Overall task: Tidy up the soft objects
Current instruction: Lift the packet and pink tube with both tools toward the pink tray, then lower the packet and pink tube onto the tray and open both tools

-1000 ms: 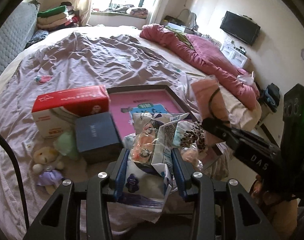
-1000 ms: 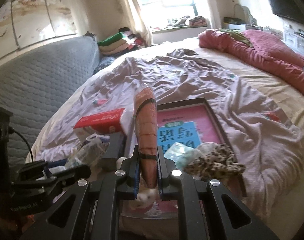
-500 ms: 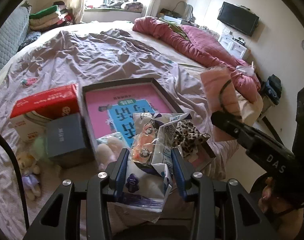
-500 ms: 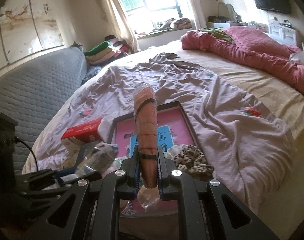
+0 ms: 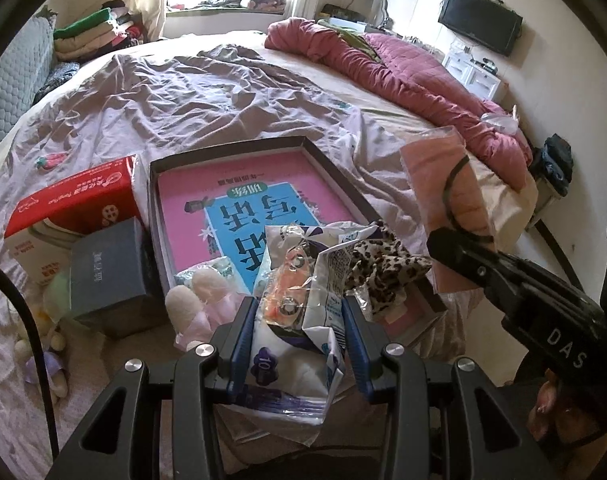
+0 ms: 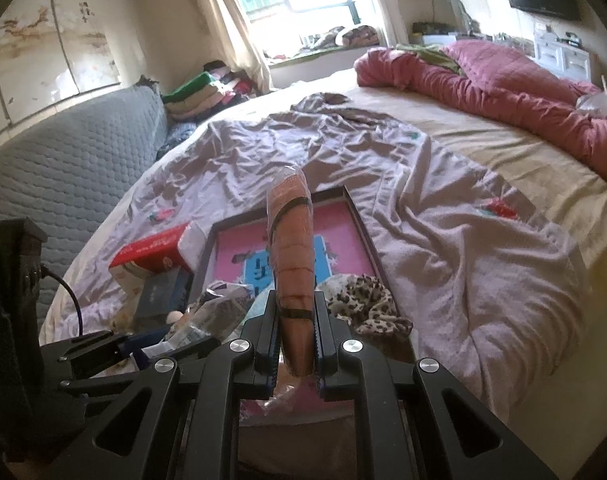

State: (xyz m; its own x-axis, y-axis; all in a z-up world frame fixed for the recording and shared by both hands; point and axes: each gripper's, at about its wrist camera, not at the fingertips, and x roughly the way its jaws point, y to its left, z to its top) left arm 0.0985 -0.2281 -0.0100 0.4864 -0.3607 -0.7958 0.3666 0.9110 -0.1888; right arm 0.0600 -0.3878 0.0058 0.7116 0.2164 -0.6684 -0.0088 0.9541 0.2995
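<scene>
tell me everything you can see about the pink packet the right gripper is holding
The pink packet is a flat stack of salmon-pink fabric sealed in clear, shiny plastic, with a thin dark band looped round it. The right gripper is shut on its lower end, so it stands upright, edge-on to that camera. From the left wrist view its broad face shows. It hangs above the tray, touching nothing but the pads.

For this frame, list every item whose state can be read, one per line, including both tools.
left tool: shut on a crinkled plastic packet
right tool: shut on a bagged pink cloth, held upright
shallow box: open, pink-and-blue book lying flat inside
leopard-print cloth: crumpled at the box's near corner
red tissue box: lying on the bed
dark blue box: closed
pink quilt: bunched up
</scene>
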